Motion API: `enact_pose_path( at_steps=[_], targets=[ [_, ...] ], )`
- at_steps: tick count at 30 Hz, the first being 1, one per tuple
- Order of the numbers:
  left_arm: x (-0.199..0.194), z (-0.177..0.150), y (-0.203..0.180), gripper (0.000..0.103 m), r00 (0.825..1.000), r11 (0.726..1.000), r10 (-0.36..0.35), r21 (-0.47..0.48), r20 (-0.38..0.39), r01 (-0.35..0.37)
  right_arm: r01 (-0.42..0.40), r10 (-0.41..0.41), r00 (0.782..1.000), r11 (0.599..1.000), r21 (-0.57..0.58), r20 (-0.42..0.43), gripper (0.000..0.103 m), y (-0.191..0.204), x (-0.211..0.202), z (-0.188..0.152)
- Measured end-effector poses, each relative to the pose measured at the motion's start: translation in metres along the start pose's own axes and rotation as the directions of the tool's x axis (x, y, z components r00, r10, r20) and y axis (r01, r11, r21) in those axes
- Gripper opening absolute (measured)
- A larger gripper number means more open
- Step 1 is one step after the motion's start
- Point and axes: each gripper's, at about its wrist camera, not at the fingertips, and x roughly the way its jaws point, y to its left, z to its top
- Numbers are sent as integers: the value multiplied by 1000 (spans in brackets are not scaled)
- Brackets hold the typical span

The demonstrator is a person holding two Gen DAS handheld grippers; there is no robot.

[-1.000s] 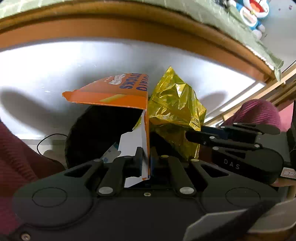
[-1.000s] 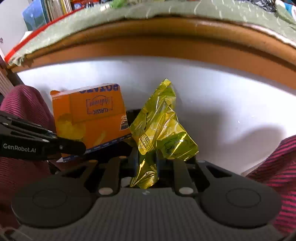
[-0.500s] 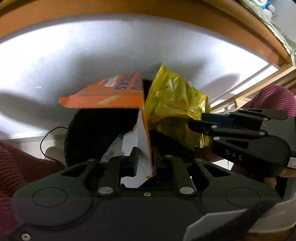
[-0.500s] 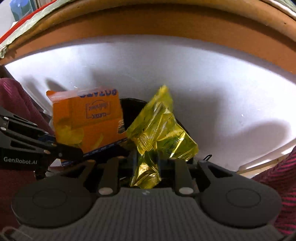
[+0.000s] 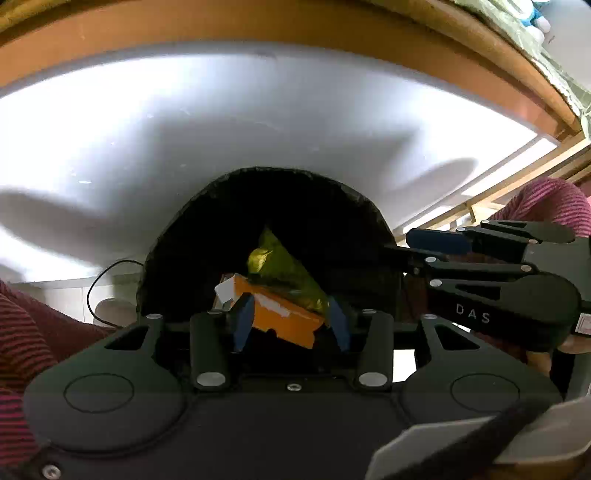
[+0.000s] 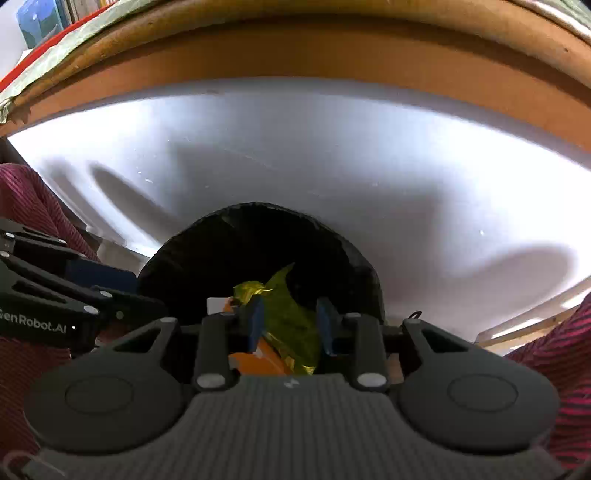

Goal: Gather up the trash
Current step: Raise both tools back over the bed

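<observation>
A round black bin point(image 5: 258, 184) point(image 6: 255, 214) stands on the white floor below both grippers. Inside it lie an orange snack box point(image 5: 280, 314) point(image 6: 273, 356) and a crumpled yellow foil wrapper point(image 5: 280, 273) point(image 6: 291, 321), the wrapper on top of the box. My left gripper point(image 5: 290, 319) hangs over the bin mouth, its jaws opening, with the box seen below and between the blue pads point(image 5: 243, 317), not pressed by them. My right gripper point(image 6: 290, 325) is also over the bin, jaws opening, and the wrapper shows loose between its pads point(image 6: 255, 321). The right gripper point(image 5: 436, 254) juts in from the right in the left wrist view.
A wooden table edge point(image 5: 258, 33) point(image 6: 295, 55) with a green cloth arcs overhead. Wooden frame bars point(image 5: 517, 181) stand at the right. A black cable point(image 5: 99, 280) runs on the floor left of the bin. Striped maroon sleeves point(image 5: 22, 332) point(image 6: 554, 369) flank the grippers.
Both grippers went from shut to open. The orange box left the left gripper and the yellow wrapper left the right one; both dropped into the black bin.
</observation>
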Motion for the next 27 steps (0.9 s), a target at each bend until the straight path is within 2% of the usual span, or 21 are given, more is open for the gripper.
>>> enact_pose_path(
  at_steps=[9, 14, 19, 23, 27],
  targets=[
    [-26, 3, 1, 49, 997, 1000, 8, 24, 78, -10, 10, -8, 999, 1000, -27, 42, 53, 0, -19, 8],
    [-51, 6, -2, 52, 990, 998, -1, 59, 144, -7, 6, -2, 997, 999, -48, 80, 57, 4, -40, 13],
    [-79, 10, -7, 54, 976, 996, -14, 86, 216, -5, 17, -7, 992, 997, -78, 129, 57, 11, -63, 19],
    [-105, 16, -10, 55, 966, 993, -68, 111, 249, 41, 5, 13, 983, 995, -102, 182, 57, 15, -87, 24],
    [-135, 26, -15, 55, 946, 986, -107, 155, 307, 61, -6, 38, 966, 993, -122, 257, 61, 13, -119, 34]
  ],
)
